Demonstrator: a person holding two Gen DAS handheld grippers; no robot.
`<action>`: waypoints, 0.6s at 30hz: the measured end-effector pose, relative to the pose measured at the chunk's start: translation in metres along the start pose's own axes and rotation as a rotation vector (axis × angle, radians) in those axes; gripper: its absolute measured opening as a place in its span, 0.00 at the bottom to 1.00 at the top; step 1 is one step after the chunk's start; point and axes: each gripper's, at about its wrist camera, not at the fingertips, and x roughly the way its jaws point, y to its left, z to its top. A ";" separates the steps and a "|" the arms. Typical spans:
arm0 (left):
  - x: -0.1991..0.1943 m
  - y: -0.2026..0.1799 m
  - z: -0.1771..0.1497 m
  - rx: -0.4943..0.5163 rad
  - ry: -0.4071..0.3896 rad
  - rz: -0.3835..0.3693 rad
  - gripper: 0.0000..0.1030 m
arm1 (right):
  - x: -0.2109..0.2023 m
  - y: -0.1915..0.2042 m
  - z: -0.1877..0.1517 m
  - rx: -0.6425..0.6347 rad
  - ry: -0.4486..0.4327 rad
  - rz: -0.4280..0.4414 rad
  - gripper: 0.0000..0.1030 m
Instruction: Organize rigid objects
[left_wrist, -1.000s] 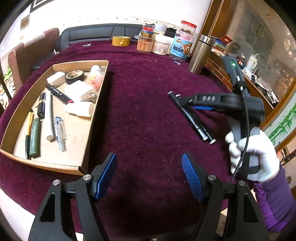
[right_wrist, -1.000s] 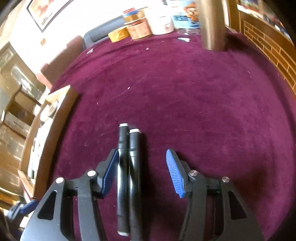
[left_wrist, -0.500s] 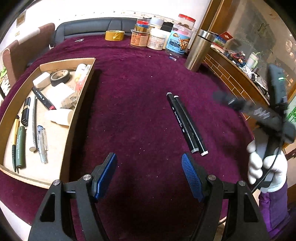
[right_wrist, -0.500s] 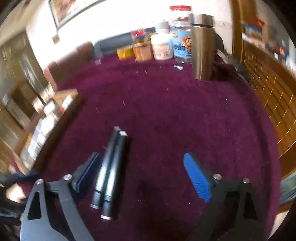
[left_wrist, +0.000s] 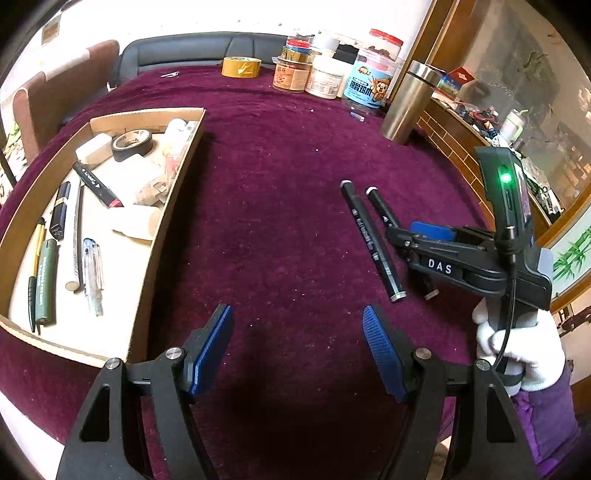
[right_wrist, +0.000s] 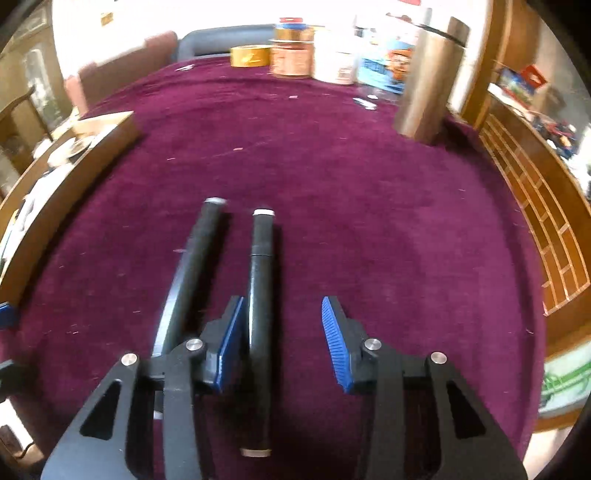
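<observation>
Two black marker pens lie side by side on the purple cloth, slightly apart. The left pen (left_wrist: 371, 240) (right_wrist: 194, 266) lies outside my right gripper. The right pen (left_wrist: 384, 212) (right_wrist: 260, 295) lies between the open jaws of my right gripper (right_wrist: 282, 343), close to its left pad (right_wrist: 229, 343). In the left wrist view my right gripper (left_wrist: 430, 232) is low over that pen. My left gripper (left_wrist: 297, 347) is open and empty over bare cloth. A cardboard tray (left_wrist: 168, 206) at left holds several pens, tape and small boxes.
A steel flask (left_wrist: 406, 103) (right_wrist: 428, 77) stands at the back right. Jars (left_wrist: 332, 77) and a yellow tape roll (left_wrist: 241, 67) line the far edge. A wooden brick-pattern ledge (right_wrist: 535, 206) borders the right side.
My right gripper swung away, then came back down over the pens. The two pens, which were touching, now lie apart, and only the right one is between the jaws. My left gripper stayed open.
</observation>
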 end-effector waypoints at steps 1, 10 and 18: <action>0.000 0.000 0.000 0.001 0.000 0.002 0.65 | 0.004 -0.005 -0.001 0.012 0.000 -0.017 0.38; 0.019 -0.034 0.020 0.078 0.009 0.001 0.65 | 0.032 -0.068 0.016 0.201 -0.049 -0.075 0.39; 0.087 -0.073 0.053 0.115 0.083 0.048 0.64 | 0.028 -0.090 0.010 0.305 -0.099 0.061 0.41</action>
